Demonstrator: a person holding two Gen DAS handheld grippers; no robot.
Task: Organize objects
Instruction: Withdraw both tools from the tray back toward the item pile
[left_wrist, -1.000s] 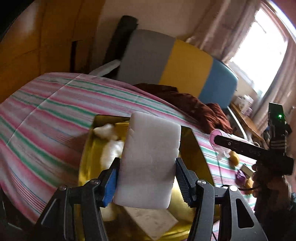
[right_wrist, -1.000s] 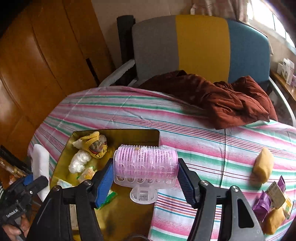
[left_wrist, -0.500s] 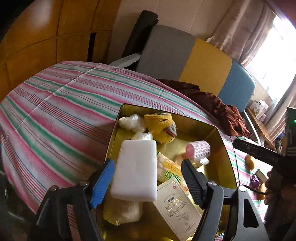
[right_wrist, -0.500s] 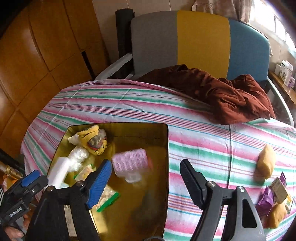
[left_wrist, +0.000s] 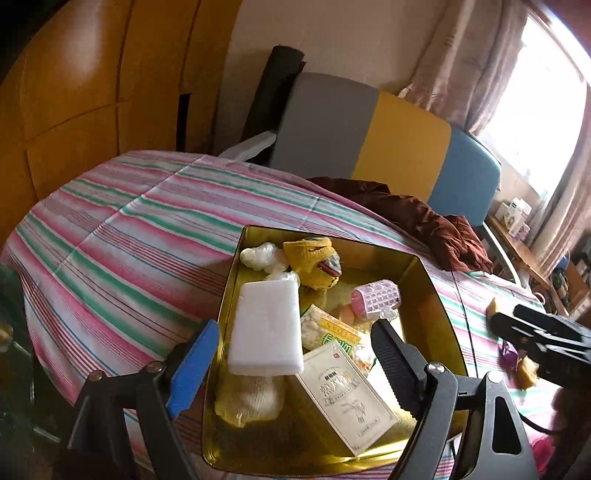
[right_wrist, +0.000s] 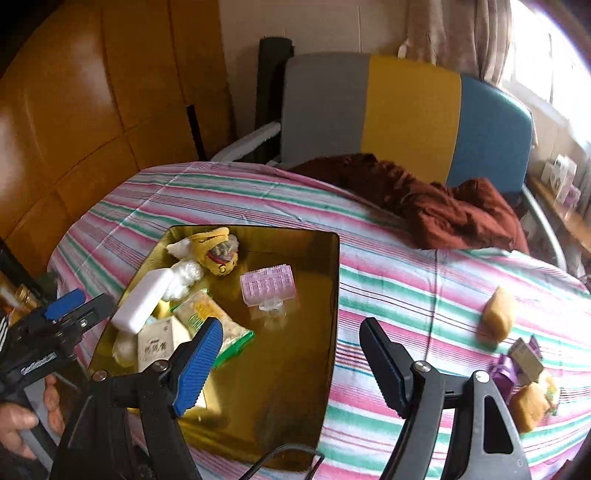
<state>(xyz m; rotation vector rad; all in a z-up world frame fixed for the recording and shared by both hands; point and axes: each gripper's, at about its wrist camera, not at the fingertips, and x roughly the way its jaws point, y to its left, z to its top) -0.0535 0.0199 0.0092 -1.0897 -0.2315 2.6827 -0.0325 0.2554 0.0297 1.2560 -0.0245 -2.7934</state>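
Striped tablecloth (right_wrist: 406, 280) covers the table; tricolour chair (right_wrist: 406, 110) behind, brown garment (right_wrist: 436, 206) on the far edge. Gold tin (right_wrist: 288, 369) holds white block (left_wrist: 264, 325), pink roller (right_wrist: 267, 285), yellow plush (left_wrist: 314, 264), carton (left_wrist: 343, 395). Left gripper (left_wrist: 291, 365) jaws opening, nothing gripped. Right gripper (right_wrist: 291, 362) wide apart, empty. Snack packets (right_wrist: 524, 373) loose on the cloth to the right.

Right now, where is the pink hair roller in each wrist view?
Left wrist view: the pink hair roller lies inside the gold tin, right of centre, just beyond the right finger.
Right wrist view: the roller sits mid-frame in the tin, above the gap between the fingers.
Shared landmark: the yellow knitted toy at the tin's far end.
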